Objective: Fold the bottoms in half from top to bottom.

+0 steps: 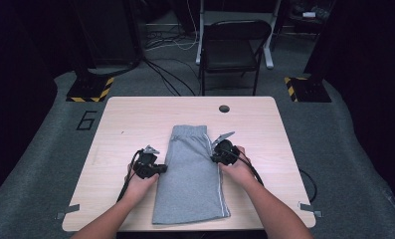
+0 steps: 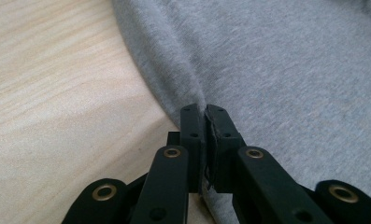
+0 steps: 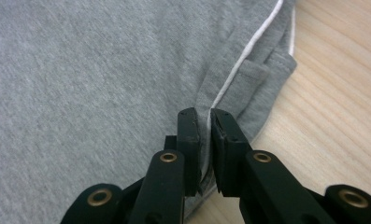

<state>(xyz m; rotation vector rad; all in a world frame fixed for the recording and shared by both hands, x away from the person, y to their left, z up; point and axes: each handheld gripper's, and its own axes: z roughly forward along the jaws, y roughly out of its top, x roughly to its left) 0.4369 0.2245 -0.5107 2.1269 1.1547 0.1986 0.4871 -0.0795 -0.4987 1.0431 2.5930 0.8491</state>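
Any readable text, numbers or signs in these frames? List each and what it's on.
"6": large dark numeral on the grey carpet floor, left of the light wooden table.
Yellow-and-black hazard stripes, no words: on the black floor base at far left and the black floor base at far right.
No print or label is visible on the grey fabric shorts with white side stripe in any view.

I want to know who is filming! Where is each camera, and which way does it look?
High view: above the person's side, looking forward and down at the table; forearms and both tongs show.
Left gripper view: rides the left tongs, looking along the black jaws pinching the shorts.
Right gripper view: rides the right tongs, jaws pinching the white-striped edge.
All share the grey shorts.
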